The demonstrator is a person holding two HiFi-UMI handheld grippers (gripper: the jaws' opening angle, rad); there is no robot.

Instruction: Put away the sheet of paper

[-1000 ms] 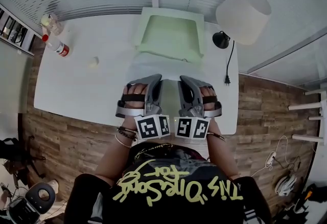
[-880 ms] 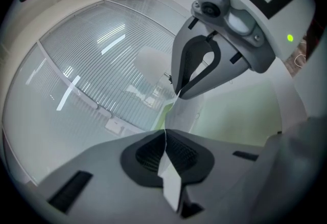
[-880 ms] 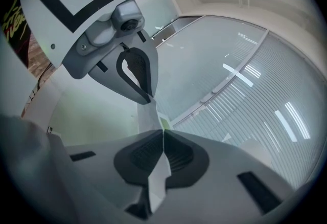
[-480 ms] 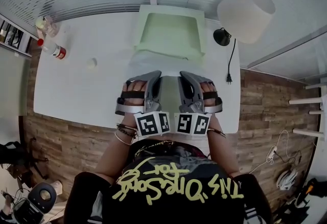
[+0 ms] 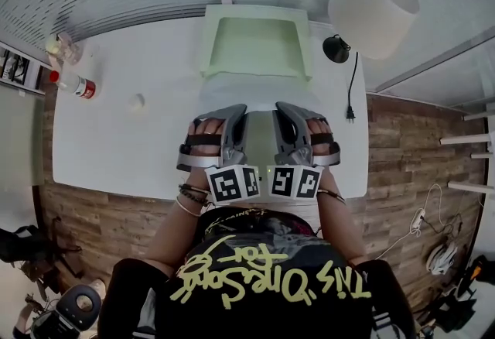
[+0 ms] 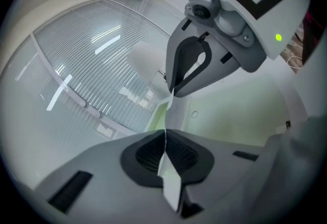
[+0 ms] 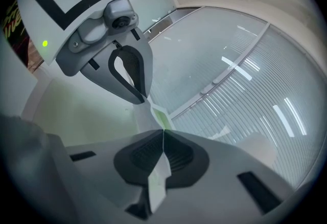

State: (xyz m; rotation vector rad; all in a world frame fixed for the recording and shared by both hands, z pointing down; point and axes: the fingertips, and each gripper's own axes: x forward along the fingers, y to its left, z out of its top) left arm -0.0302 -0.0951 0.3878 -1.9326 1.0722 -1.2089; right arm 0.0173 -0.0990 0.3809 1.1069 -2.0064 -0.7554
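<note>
White tabletop [image 5: 116, 136]. Sheet of paper [image 5: 259, 90] pinched at near edge, left gripper [image 6: 164, 141] and right gripper [image 7: 162, 138] both clamped on it. Two-point hold probably against sagging, toward green tray [image 5: 257, 47], 12 o'clock.

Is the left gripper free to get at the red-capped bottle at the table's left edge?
Probably not: the left gripper is shut on the sheet of paper, and the bottle sits well off to its left.
</note>
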